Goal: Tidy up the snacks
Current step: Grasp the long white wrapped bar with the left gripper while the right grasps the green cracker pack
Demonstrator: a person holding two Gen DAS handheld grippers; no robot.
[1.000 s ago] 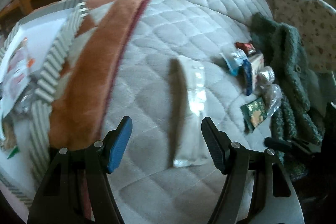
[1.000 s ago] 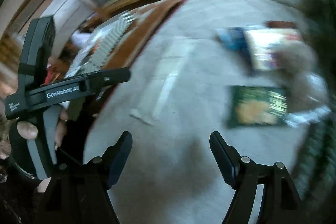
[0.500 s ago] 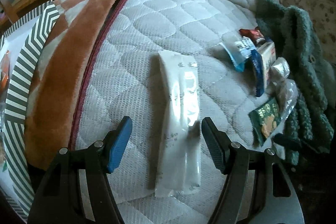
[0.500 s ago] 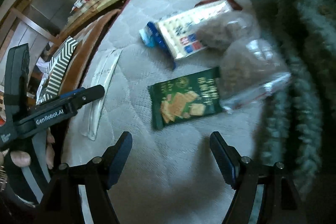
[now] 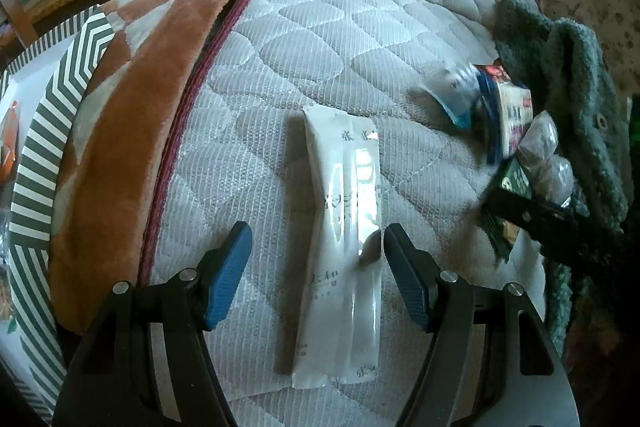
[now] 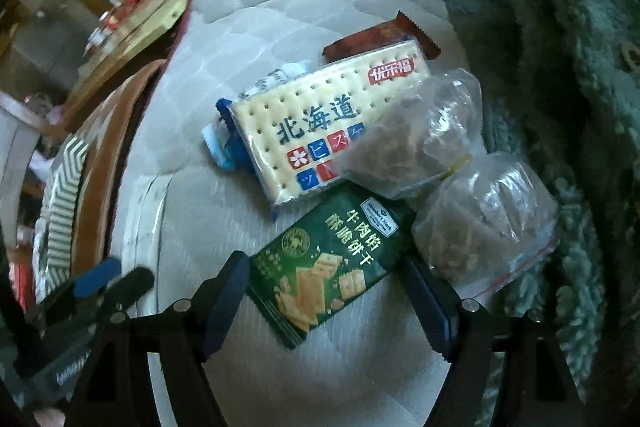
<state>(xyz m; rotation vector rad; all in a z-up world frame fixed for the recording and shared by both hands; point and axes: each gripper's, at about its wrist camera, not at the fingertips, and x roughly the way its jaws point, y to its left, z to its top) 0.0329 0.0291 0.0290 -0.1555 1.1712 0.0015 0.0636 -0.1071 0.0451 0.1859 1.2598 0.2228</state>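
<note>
My right gripper (image 6: 324,291) is dropping closer over the green cracker packet (image 6: 328,263) on the quilted mattress (image 6: 304,3) than a second ago, its jaws having just been widening and now straddling the packet, seemingly without pressing it. My left gripper (image 5: 316,267) is hanging released, and the long white sachet (image 5: 344,235) is sitting nearer between its fingers than before.

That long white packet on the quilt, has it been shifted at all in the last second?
No. The long white packet lies on the same patch of the quilted mattress, still parallel to its maroon piping; only the camera came closer.
</note>
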